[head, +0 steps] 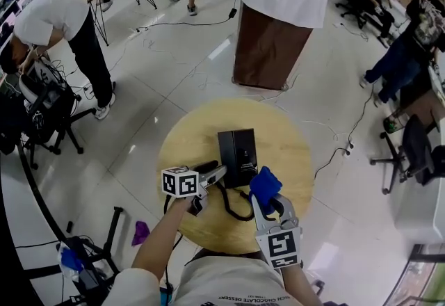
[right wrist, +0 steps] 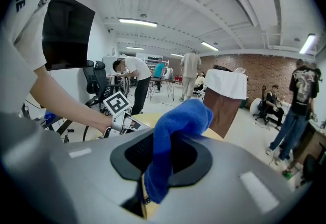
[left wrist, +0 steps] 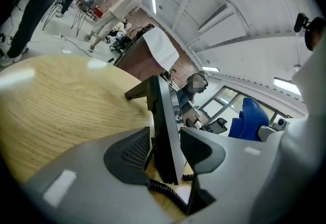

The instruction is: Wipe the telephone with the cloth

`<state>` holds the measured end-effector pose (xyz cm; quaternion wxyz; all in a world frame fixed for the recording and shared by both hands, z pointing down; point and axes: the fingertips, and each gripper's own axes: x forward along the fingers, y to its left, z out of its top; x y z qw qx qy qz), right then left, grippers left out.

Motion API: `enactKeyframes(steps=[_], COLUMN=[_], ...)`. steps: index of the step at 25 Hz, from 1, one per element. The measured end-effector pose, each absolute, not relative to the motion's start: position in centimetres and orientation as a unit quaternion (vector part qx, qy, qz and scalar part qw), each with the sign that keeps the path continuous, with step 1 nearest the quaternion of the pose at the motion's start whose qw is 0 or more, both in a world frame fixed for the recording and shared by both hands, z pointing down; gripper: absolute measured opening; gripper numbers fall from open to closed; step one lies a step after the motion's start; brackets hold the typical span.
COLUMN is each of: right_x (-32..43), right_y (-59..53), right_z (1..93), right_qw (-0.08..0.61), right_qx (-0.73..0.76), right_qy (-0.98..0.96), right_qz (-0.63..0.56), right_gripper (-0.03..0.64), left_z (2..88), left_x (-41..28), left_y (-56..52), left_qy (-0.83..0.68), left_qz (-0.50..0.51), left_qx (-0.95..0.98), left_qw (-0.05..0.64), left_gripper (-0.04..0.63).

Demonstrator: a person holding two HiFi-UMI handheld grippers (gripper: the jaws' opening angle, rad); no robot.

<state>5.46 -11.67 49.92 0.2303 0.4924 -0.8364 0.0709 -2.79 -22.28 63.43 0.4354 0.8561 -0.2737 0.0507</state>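
A black telephone [head: 238, 151] stands in the middle of a round wooden table [head: 184, 141], its coiled cord [head: 233, 211] looping toward me. My left gripper [head: 217, 174] is at the phone's near left edge. In the left gripper view its jaws [left wrist: 165, 149] stand open, with the thin edge of the telephone [left wrist: 164, 116] between them and gaps at both pads; the cord [left wrist: 165, 192] runs below. My right gripper [head: 268, 202] sits just right of the phone, shut on a bunched blue cloth [head: 265, 185]. The cloth [right wrist: 175, 131] hangs over that gripper's [right wrist: 168, 159] jaws.
A brown lectern [head: 271, 40] draped with a white cover stands beyond the table. A person [head: 62, 26] bends over equipment stands at the left. Office chairs and seated people [head: 410, 40] fill the right side. Cables cross the floor, where a purple scrap [head: 140, 231] lies.
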Motion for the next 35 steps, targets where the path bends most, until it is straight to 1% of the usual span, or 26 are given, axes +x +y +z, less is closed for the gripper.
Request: enactKeyframes(steps=[6, 8, 11, 16, 18, 26, 31, 35], right_x=[5.0, 4.9, 4.8, 4.7, 4.8, 4.6, 4.1, 3.9], right_y=[-12.4, -12.5, -12.8, -13.0, -13.1, -13.1, -12.7, -12.4], right_z=[50.6, 50.8, 51.0, 51.2, 51.1, 50.2, 48.5, 46.2], right_qw=[0.239, 0.241, 0.241, 0.243, 0.242, 0.229, 0.207, 0.179], right_qx=[0.487, 0.486, 0.486, 0.488, 0.489, 0.489, 0.486, 0.487], right_qy=[-0.836, -0.836, -0.836, -0.834, -0.834, -0.838, -0.846, -0.853], right_qz=[0.078, 0.079, 0.081, 0.084, 0.085, 0.079, 0.068, 0.059], right_gripper=[0.063, 0.063, 0.063, 0.063, 0.063, 0.063, 0.063, 0.063], left_z=[63.3, 63.4, 63.5, 63.6, 63.5, 61.0, 57.3, 53.5], left_x=[-2.3, -2.0, -1.5, -1.3, -1.2, -1.3, -1.0, -0.8], left_y=[-23.5, -23.7, -23.8, -23.5, -23.4, -23.2, -22.7, -22.1], left_qy=[-0.237, -0.226, -0.208, -0.17, -0.171, -0.183, -0.178, -0.176], left_qz=[0.032, 0.037, 0.043, 0.024, 0.02, -0.006, -0.033, -0.05], left_qx=[0.86, 0.862, 0.865, 0.842, 0.837, 0.839, 0.848, 0.863], left_qw=[0.45, 0.451, 0.454, 0.512, 0.519, 0.513, 0.497, 0.471], left_gripper=[0.167, 0.133, 0.101, 0.069, 0.066, 0.063, 0.063, 0.063])
